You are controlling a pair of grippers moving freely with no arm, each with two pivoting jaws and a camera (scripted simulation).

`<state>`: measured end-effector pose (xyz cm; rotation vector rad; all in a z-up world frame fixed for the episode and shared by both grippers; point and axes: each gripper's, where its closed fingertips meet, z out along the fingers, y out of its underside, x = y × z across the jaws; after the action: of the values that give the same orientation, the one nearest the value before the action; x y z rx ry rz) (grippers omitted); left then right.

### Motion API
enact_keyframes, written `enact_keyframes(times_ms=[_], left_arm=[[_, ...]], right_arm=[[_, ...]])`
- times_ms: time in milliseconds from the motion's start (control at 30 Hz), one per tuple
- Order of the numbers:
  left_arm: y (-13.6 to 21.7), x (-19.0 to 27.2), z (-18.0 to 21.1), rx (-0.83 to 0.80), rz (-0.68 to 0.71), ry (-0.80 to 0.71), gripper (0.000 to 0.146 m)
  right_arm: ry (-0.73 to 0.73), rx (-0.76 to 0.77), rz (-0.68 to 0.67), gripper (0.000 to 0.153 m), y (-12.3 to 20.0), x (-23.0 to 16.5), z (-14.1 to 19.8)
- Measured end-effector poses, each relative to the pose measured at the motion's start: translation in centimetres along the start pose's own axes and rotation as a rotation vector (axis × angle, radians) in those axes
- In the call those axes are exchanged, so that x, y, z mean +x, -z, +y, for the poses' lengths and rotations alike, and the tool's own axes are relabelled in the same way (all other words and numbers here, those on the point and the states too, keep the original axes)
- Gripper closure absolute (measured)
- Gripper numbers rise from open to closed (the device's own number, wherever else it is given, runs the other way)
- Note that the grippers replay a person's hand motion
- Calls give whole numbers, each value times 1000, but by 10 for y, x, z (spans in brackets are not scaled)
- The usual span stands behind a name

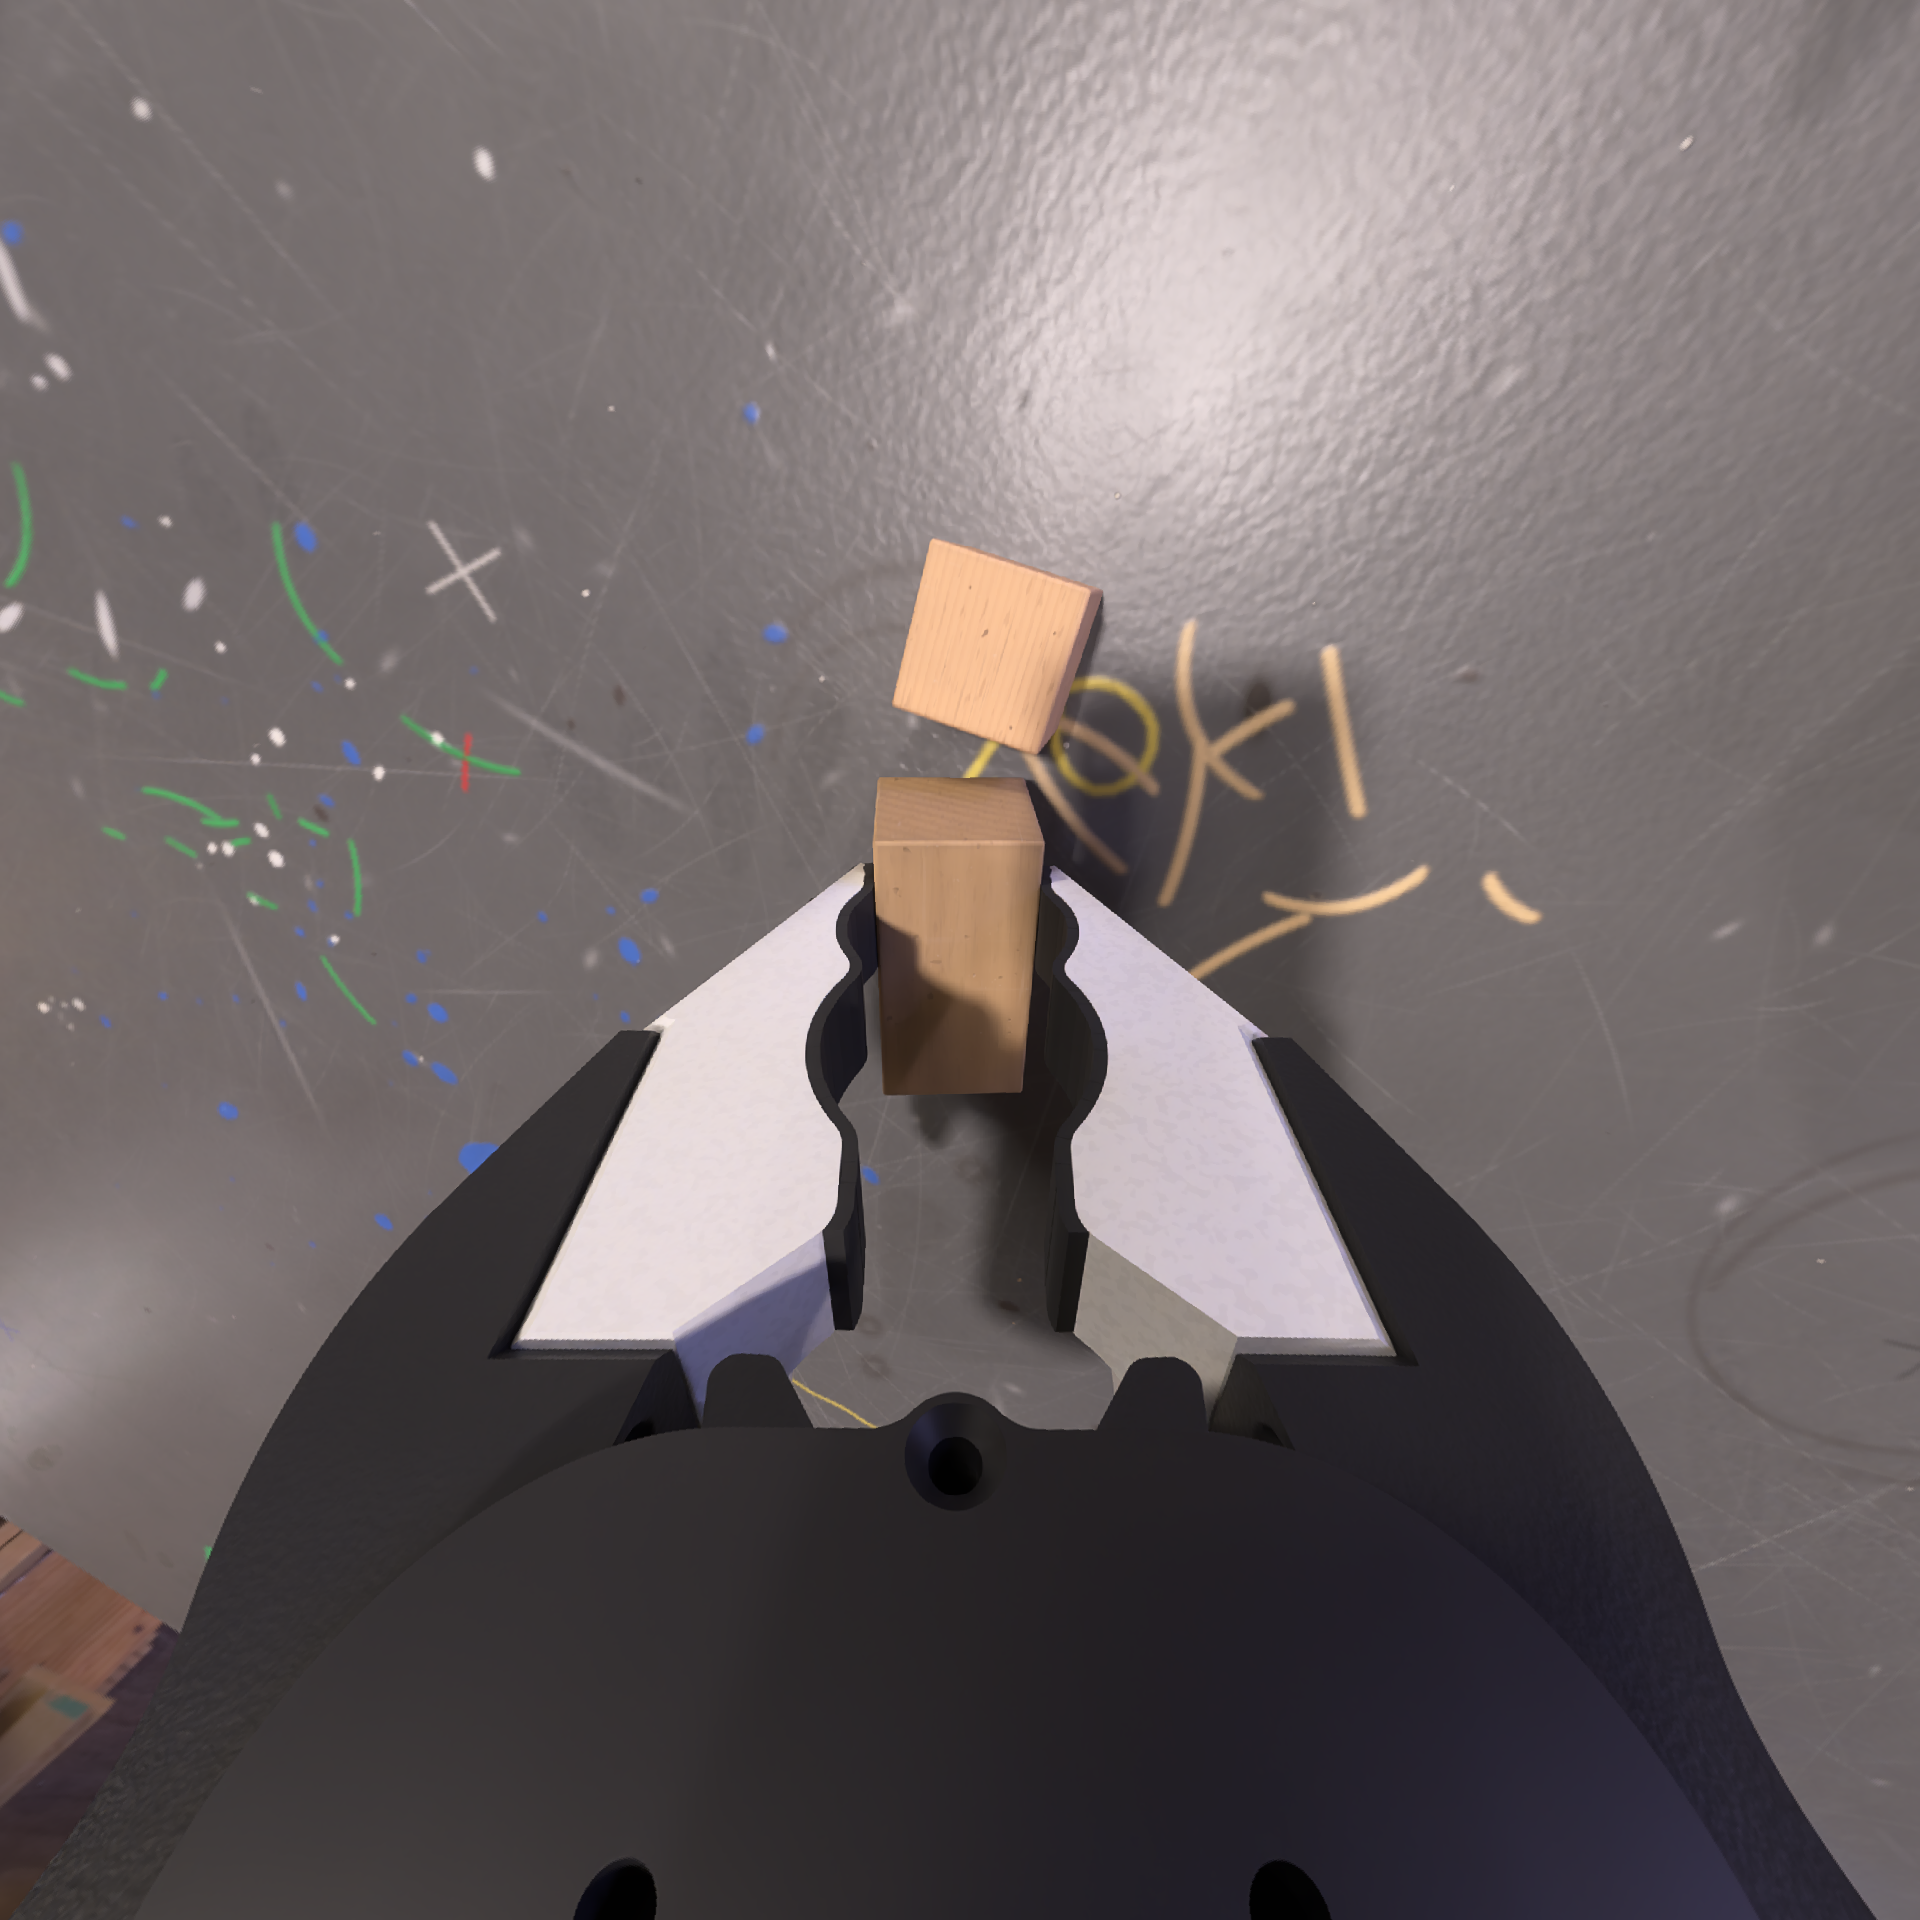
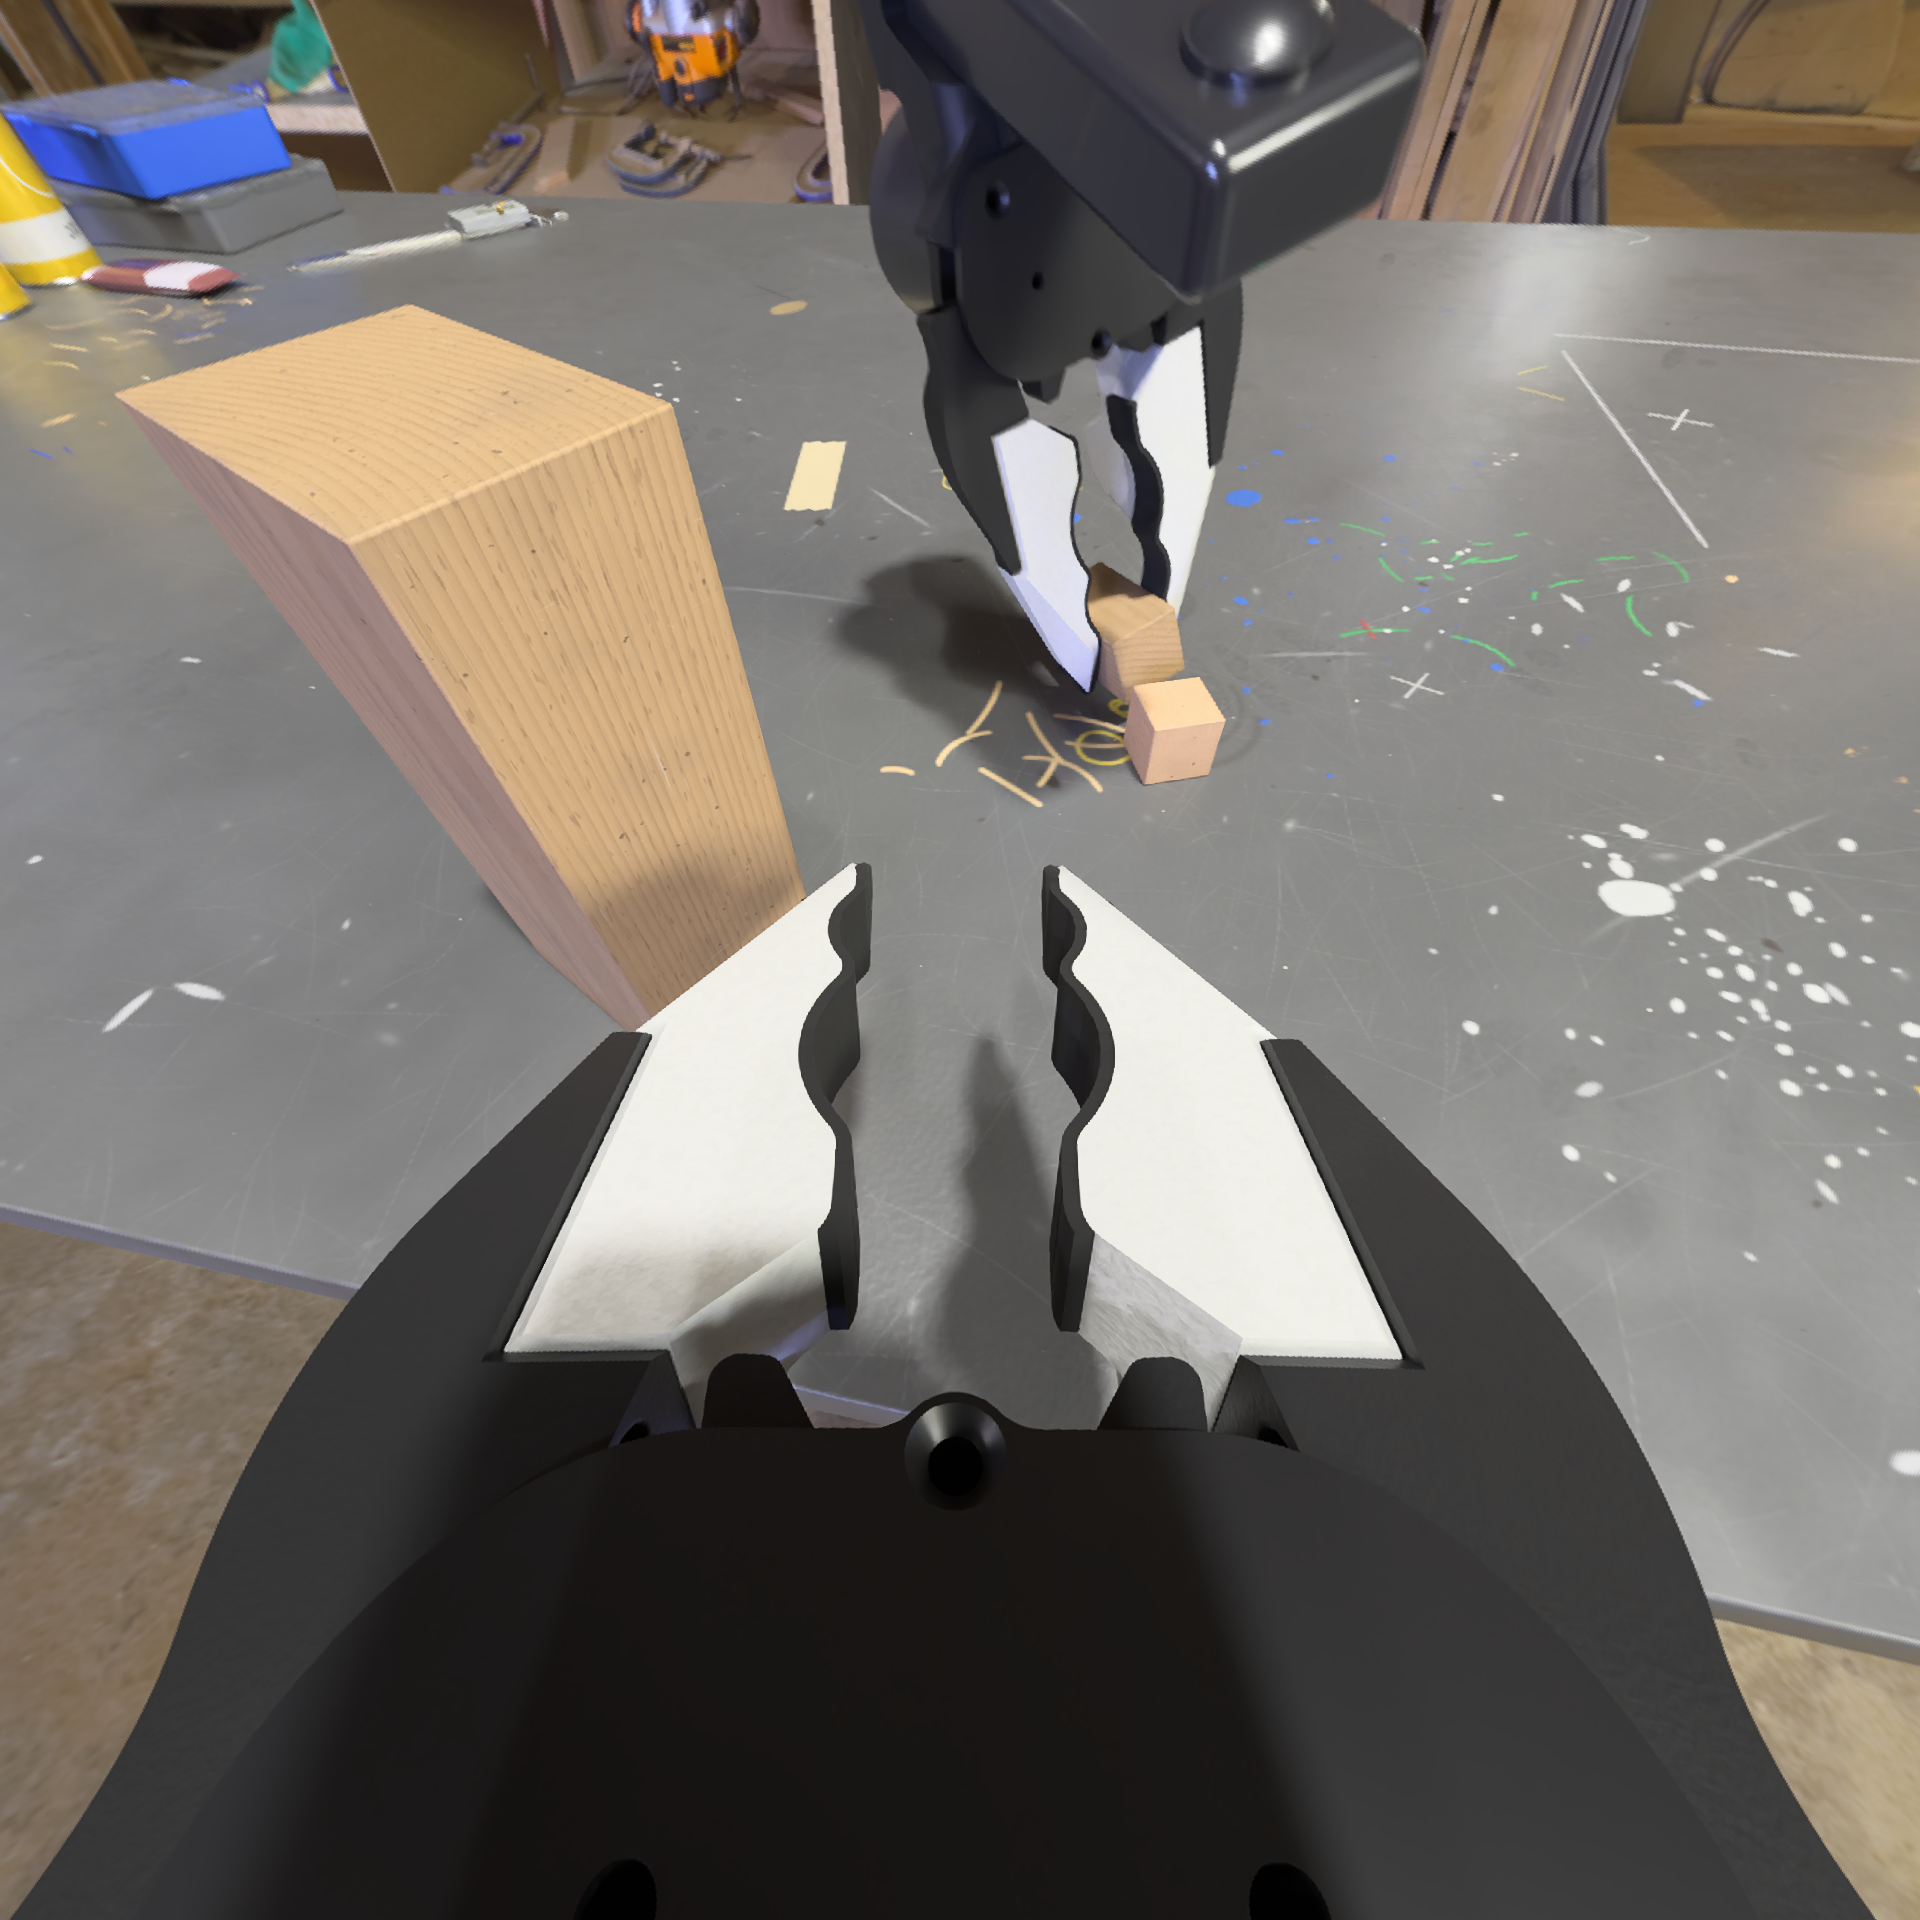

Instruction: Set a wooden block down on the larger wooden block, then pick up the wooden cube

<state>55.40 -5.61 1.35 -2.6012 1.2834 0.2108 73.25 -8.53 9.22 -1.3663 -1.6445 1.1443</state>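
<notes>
Wood sits between the left gripper's [image 1: 956, 883] fingers: a small oblong block of light brown wood [image 1: 954, 935], clamped by its two long sides between the black wavy pads, with its far end poking just past the fingertips. Seen from the right wrist view, that same oblong block [image 2: 1138, 629] is tilted, and its lower end is at or just above the grey tabletop [image 2: 1455, 935]; whether it touches is hard to tell. Just beyond it lies the small pale wooden cube [image 1: 995, 644], resting on the table beside yellow and tan scribbles, near the held block but apart from it in the left wrist view.

Only the right wrist view shows the larger block of striped tan wood [image 2: 499, 623], a tall slab standing upright on the table, well to the left of the cube [image 2: 1174, 729] and the left gripper [image 2: 1127, 623]. The right gripper [image 2: 956, 883] hovers low over the near edge of the table, its jaws parted with nothing between them, and its left fingertip overlaps the slab's lower corner in the picture. That view also takes in a blue case [image 2: 145, 135] and workshop clutter at the far side, while the left wrist view shows only scratched, paint-flecked table surface [image 1: 1351, 312].
</notes>
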Motion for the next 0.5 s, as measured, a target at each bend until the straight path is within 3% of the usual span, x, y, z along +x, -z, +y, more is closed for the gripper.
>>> enact_keyframes(times_ms=[200,500], left_arm=[[38,2,-1,144,-59,118,117],[120,25,-21,503,-126,272,117]], right_arm=[[45,-21,40,121,2,2,-3],[79,-47,58,121,-1,1,-4]])
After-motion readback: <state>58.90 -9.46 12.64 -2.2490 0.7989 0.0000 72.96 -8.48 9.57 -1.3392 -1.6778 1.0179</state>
